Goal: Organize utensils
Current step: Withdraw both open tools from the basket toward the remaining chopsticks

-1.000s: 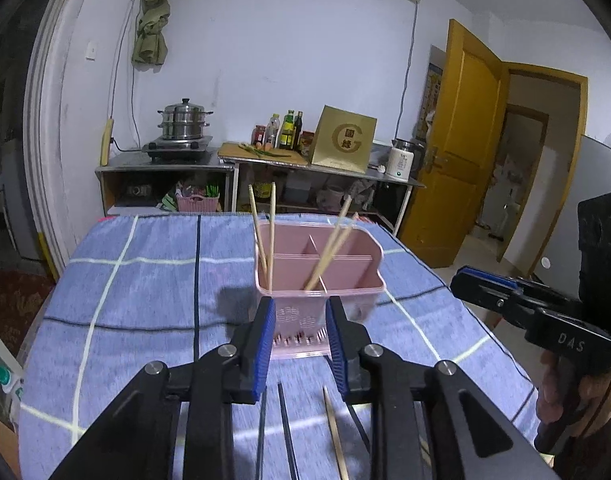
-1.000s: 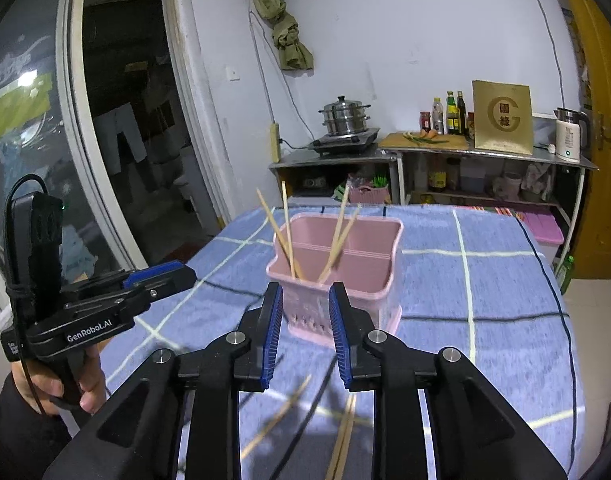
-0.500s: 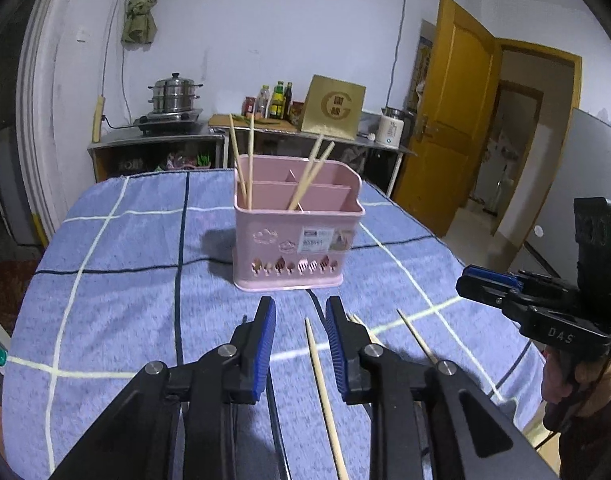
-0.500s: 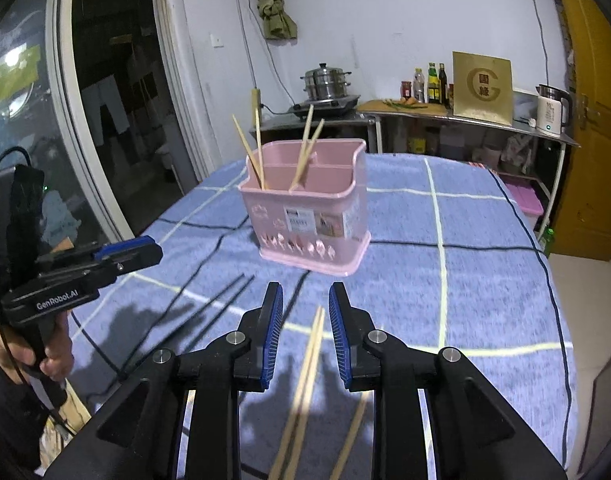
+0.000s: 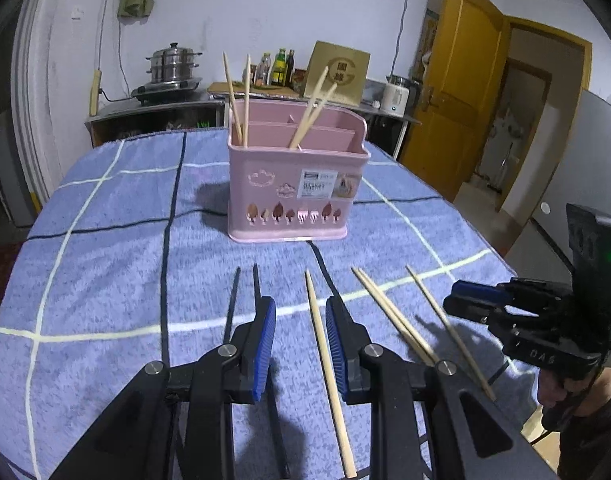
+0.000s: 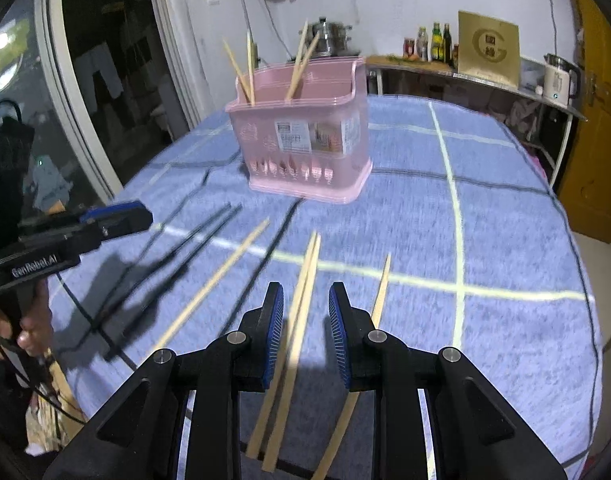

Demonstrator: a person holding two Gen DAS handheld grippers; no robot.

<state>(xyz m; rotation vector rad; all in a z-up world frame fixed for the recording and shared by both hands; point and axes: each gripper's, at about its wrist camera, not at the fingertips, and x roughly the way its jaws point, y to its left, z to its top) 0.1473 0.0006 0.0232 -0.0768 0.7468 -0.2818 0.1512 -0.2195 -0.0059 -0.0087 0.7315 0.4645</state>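
L tongs (image 5: 300,322) part-open, empty | R tongs (image 6: 305,308) part-open, empty | chopsticks (image 6: 301,304) loose on cloth

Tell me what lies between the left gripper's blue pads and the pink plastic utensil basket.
In the left wrist view, only blue checked tablecloth and the far end of one wooden chopstick separate the left gripper from the basket.

Your left gripper (image 5: 300,340) is matte black with ribbed blue pads (image 5: 264,346) and round silver screws at its pivots. At nine o'clock in the right wrist view its side reads "GenRobot.AI" in white. Your right gripper (image 6: 305,334) is built alike; at three o'clock in the left wrist view it shows "DAS" lettering and a green light.
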